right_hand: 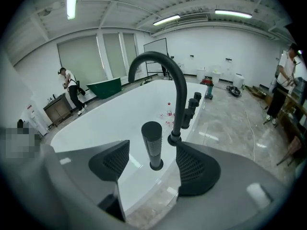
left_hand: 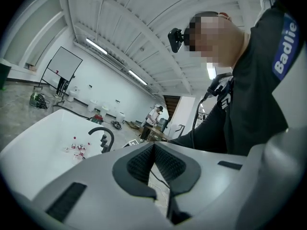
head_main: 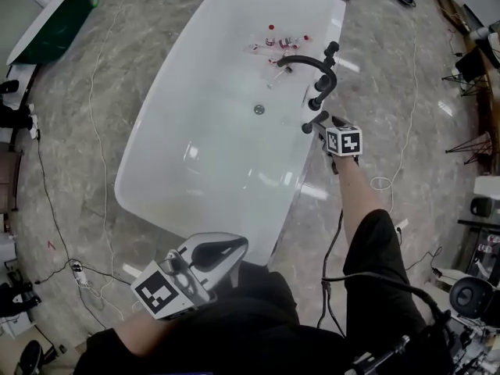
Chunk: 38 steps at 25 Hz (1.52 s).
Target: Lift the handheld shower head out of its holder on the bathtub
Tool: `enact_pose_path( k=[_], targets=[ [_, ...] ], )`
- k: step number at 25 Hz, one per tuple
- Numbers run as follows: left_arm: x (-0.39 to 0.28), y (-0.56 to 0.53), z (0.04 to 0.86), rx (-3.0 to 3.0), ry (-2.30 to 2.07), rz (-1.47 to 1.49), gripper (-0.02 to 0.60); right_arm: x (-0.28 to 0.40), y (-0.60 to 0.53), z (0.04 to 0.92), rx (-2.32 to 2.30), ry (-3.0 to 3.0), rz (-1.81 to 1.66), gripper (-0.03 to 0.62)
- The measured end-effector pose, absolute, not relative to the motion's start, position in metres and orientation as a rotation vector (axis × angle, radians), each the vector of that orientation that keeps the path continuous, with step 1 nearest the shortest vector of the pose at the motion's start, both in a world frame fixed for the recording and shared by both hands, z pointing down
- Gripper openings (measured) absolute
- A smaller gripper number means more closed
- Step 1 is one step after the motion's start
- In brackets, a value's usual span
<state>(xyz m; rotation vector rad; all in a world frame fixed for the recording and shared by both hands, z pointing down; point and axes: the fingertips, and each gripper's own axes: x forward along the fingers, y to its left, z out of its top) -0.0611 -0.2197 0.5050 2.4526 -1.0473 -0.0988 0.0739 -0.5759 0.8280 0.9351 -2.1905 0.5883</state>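
Observation:
The black handheld shower head (right_hand: pixel 152 143) stands upright in its holder on the white bathtub's rim (right_hand: pixel 144 188). It sits between the pads of my right gripper (right_hand: pixel 152 148), which is open with a gap on both sides. In the head view that gripper (head_main: pixel 319 127) reaches the shower head (head_main: pixel 314 121) at the tub's right rim. The arched black faucet (right_hand: pixel 183 95) and its handles (right_hand: pixel 193 105) rise just behind. My left gripper (head_main: pixel 233 248) hangs low by the tub's near end, shut and empty, its pads (left_hand: pixel 144 164) together.
Small bottles (head_main: pixel 281 41) lie inside the tub near the drain (head_main: pixel 258 109). Cables (head_main: pixel 101 209) run over the marble floor. A green tub (head_main: pixel 55 26) stands at the far left. A person (right_hand: pixel 71 87) stands in the background.

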Motion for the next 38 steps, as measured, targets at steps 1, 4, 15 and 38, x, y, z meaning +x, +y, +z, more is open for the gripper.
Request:
enact_pose_path(
  k=[1, 4, 15, 38],
  targets=[
    [-0.064, -0.219, 0.508, 2.444, -1.052, -0.097, -0.006, 0.072, -0.579, 0.835, 0.941, -2.188, 0.612, 0.273],
    [-0.072, -0.216, 0.52, 2.412, -1.061, -0.077, -0.006, 0.07, -0.587, 0.851, 0.956, -2.17, 0.634, 0.27],
    [-0.085, -0.202, 0.53, 2.369, -1.067, -0.069, -0.006, 0.064, -0.582, 0.849, 0.995, -2.133, 0.581, 0.135],
    [-0.057, -0.164, 0.436, 2.546, -0.939, -0.204, -0.006, 0.09, -0.441, 0.674, 1.197, -2.376, 0.506, 0.133]
  ],
)
